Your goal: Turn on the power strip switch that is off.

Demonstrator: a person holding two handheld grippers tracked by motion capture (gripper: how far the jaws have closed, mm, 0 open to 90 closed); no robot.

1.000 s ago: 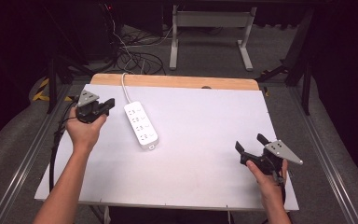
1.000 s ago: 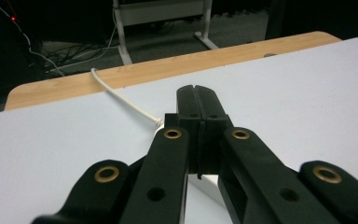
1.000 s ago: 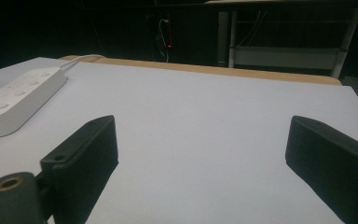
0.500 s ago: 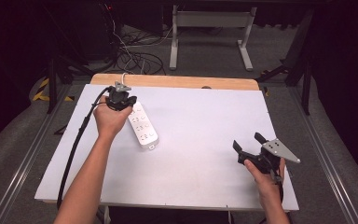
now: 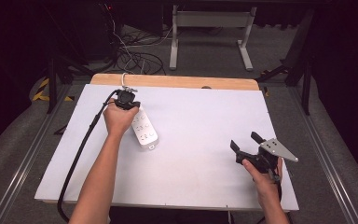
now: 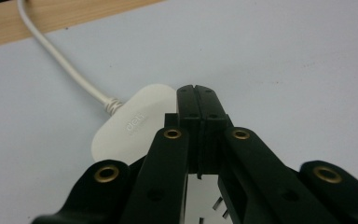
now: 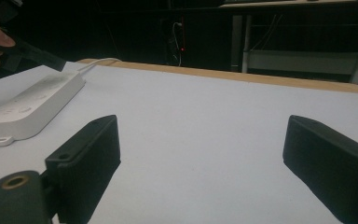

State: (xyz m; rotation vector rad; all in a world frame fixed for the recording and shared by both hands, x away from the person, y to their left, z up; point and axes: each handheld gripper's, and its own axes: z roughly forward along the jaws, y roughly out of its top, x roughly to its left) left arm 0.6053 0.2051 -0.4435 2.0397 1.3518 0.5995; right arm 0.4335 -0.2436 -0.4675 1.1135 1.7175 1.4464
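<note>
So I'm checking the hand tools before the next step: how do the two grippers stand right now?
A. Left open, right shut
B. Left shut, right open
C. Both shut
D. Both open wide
B: the left gripper has its jaws pressed together over the cable end of the white plastic power strip, while the right gripper shows a wide gap between its jaws.

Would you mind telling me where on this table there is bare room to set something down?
The widest bare patch lies between the power strip and the right gripper, running back to the wooden edge. The near-left corner of the table is crossed by the person's forearm and the cable. It is crowded at the strip's cord end, where the left gripper sits shut.
</note>
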